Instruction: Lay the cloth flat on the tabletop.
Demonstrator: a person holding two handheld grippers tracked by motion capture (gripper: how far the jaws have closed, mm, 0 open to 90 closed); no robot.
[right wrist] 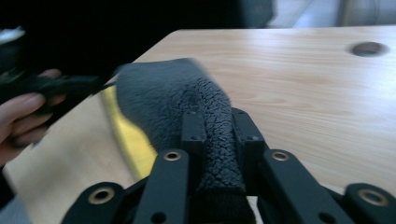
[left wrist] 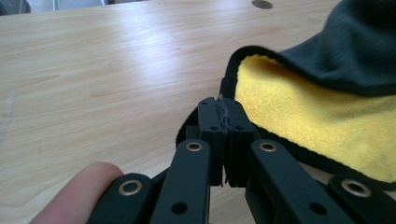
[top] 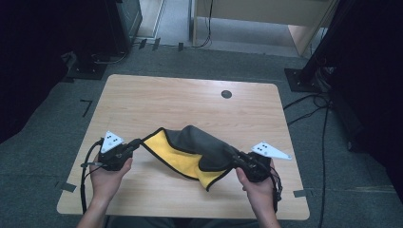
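A cloth [top: 190, 152], dark grey on one face and yellow on the other with a black hem, hangs slack between both grippers just above the wooden table [top: 190, 104]. My left gripper [top: 135, 144] is shut on the cloth's black-hemmed left corner [left wrist: 223, 105], with the yellow face [left wrist: 317, 121] spreading off to its right. My right gripper [top: 236, 159] is shut on a bunched grey fold [right wrist: 217, 140] at the cloth's right end. In the right gripper view the other hand [right wrist: 25, 116] and its gripper appear blurred at the left.
A round cable hole [top: 226, 94] sits in the table's far right part. Dark stands and cables [top: 309, 102] stand on the carpet around the table. Bare tabletop stretches beyond the cloth.
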